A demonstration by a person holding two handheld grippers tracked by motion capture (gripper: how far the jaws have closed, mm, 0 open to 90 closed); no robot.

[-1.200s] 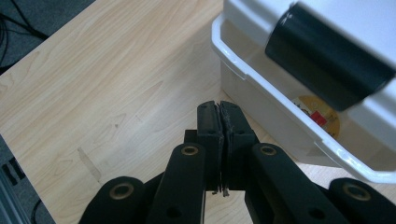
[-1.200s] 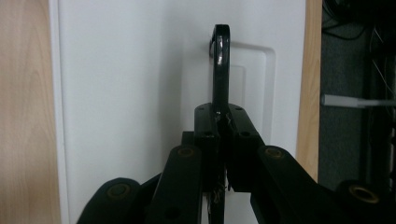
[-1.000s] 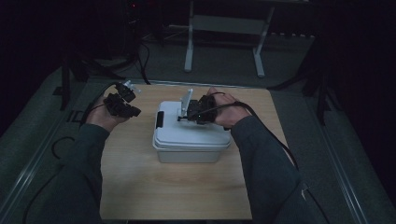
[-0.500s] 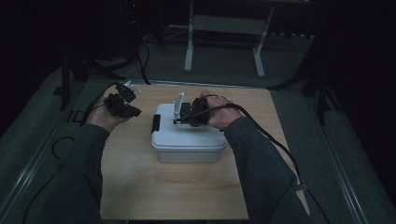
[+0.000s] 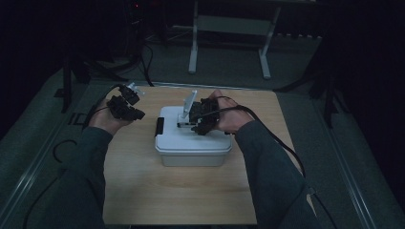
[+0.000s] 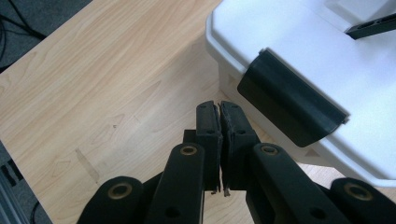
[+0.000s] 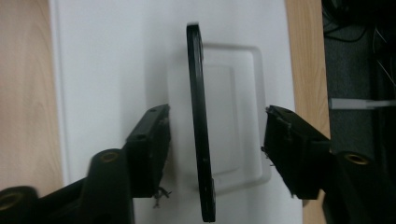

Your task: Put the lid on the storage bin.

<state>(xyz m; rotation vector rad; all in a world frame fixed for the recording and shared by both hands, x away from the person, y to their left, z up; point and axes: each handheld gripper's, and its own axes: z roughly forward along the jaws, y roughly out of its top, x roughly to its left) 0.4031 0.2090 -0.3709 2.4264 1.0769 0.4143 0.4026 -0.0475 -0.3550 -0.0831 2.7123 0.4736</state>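
my right fingers (image 7: 215,154) stand apart astride the box's (image 5: 193,150) raised black handle (image 7: 200,130); i should centre, then squeeze evenly. my left fingers (image 6: 219,140) are clenched on nothing.

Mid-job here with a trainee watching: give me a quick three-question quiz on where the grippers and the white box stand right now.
1. True or false: the left gripper is clamped on the black latch at the end of the white box.
2. The black handle on the box lid lies: A) between the open jaws of the right gripper, B) outside them, C) squeezed tight by them.
3. What does the box stand on?

Key
1. False: its jaws are shut on nothing, beside the latch.
2. A
3. The wooden table.
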